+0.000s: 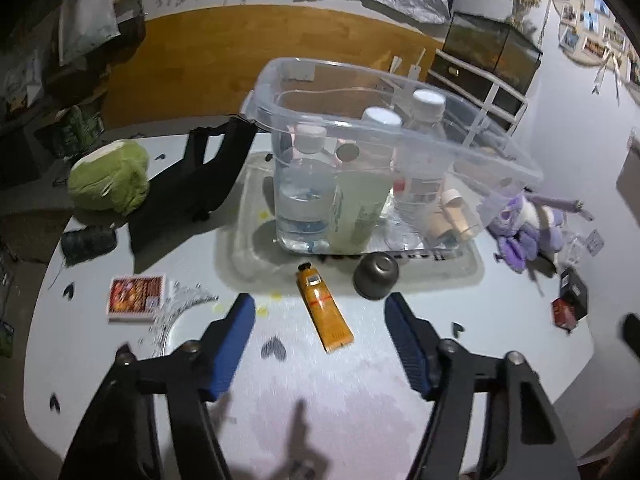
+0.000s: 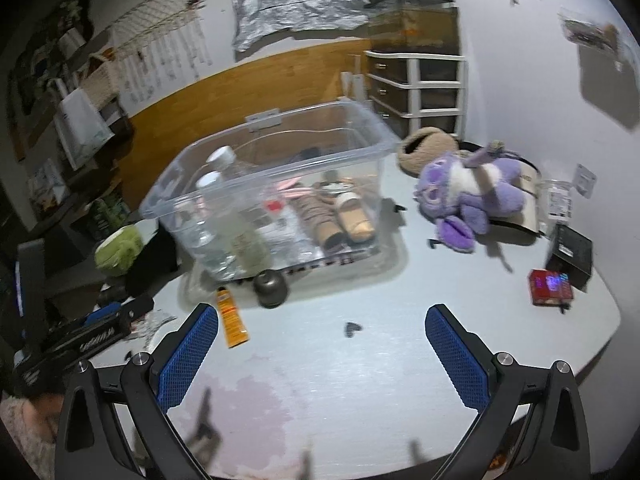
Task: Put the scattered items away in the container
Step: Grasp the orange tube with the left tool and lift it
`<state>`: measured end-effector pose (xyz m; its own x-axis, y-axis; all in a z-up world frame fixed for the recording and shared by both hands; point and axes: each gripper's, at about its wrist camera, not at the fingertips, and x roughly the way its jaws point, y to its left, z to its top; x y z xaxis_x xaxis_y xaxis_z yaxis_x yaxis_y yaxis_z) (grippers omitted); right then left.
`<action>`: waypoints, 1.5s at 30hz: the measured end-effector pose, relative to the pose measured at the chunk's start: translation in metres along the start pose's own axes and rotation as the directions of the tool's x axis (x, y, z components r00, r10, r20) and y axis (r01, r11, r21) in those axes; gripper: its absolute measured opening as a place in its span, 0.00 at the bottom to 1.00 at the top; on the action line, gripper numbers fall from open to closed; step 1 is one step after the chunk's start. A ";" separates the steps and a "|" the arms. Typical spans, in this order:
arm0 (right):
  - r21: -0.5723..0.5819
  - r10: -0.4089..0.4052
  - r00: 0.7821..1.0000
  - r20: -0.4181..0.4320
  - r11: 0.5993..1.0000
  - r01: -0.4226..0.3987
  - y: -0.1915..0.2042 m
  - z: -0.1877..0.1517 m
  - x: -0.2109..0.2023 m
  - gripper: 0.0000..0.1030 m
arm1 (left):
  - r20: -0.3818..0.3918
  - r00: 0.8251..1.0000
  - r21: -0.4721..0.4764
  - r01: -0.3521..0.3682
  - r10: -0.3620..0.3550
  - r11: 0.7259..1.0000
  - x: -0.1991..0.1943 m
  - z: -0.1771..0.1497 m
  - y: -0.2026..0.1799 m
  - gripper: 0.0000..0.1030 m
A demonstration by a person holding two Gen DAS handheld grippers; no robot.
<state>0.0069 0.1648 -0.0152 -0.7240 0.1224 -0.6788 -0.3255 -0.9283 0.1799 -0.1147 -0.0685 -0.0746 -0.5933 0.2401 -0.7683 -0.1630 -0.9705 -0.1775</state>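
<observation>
1. While both grippers hang above the white table (image 1: pixel 100 360), left gripper (image 1: pixel 320 316) has its jaws spread wide with nothing between them; right gripper (image 2: pixel 322 328) likewise released and empty.
2. Nearest loose item: orange tube (image 1: pixel 324 308) lying flat just ahead of the left gripper, cap toward the bin; right view shows it beside that gripper's left pad (image 2: pixel 188 360).
3. Just past the tube, small dark metal cup (image 1: pixel 376 276) sits upside down at the tray edge, directly in front of the bin wall.
4. Left of the tube: patterned card box (image 1: pixel 136 294) and a crumpled clear wrapper (image 1: pixel 180 308), details blurred.
5. Clear plastic bin (image 1: pixel 496 152) stands on a translucent tray (image 1: pixel 232 248); inside are three white-capped bottles (image 1: pixel 380 168) upright and cork-like rolls (image 2: pixel 324 216) lying down. Other contents too blurred to name.
6. Right side: purple plush toy (image 2: pixel 464 192), small red box (image 2: pixel 550 286), black box (image 2: pixel 570 250), well apart from the bin.
7. Far left: green plush (image 1: pixel 108 180), black fabric (image 1: pixel 192 188), dark yarn-like roll (image 1: pixel 88 242), partly in shadow.
8. Tan round object (image 2: pixel 428 152) behind the plush toy, partly hidden.
</observation>
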 end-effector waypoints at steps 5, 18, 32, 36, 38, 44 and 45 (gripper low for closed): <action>0.048 -0.077 0.997 0.012 0.996 0.076 -0.026 0.004 -0.005 1.00 | -0.075 0.997 -0.013 0.035 -0.036 0.999 0.051 0.014 0.004 0.40; 0.129 -0.174 0.985 -0.009 0.976 0.174 -0.080 0.003 -0.010 1.00 | -0.205 0.976 -0.008 -0.078 0.074 0.997 0.163 0.009 -0.003 0.25; 0.119 -0.154 0.988 -0.027 0.981 0.156 -0.103 0.006 -0.007 1.00 | -0.205 0.976 -0.070 0.055 -0.069 0.996 0.149 -0.020 -0.023 0.22; 0.114 -0.124 0.991 -0.047 0.985 0.129 -0.106 0.006 0.000 1.00 | -0.231 0.966 -0.021 0.116 -0.117 0.993 0.139 -0.041 -0.050 0.20; 0.115 -0.115 0.992 -0.051 0.986 0.120 -0.108 0.007 0.002 1.00 | -0.251 0.958 0.027 0.152 -0.140 0.988 0.136 -0.055 -0.068 0.17; 0.109 -0.099 0.993 -0.065 0.988 0.105 -0.114 0.007 0.005 1.00 | -0.294 0.932 0.099 0.253 -0.214 0.962 0.135 -0.073 -0.112 0.17; 0.114 -0.098 0.993 -0.069 0.988 0.105 -0.117 0.007 0.005 1.00 | -0.300 0.927 0.112 0.269 -0.225 0.957 0.137 -0.075 -0.121 0.17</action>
<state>0.0367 0.2761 -0.0345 -0.6452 0.1882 -0.7405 -0.4673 -0.8640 0.1875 -0.1172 0.0805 -0.2041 -0.2772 0.4352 -0.8566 -0.4039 -0.8617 -0.3071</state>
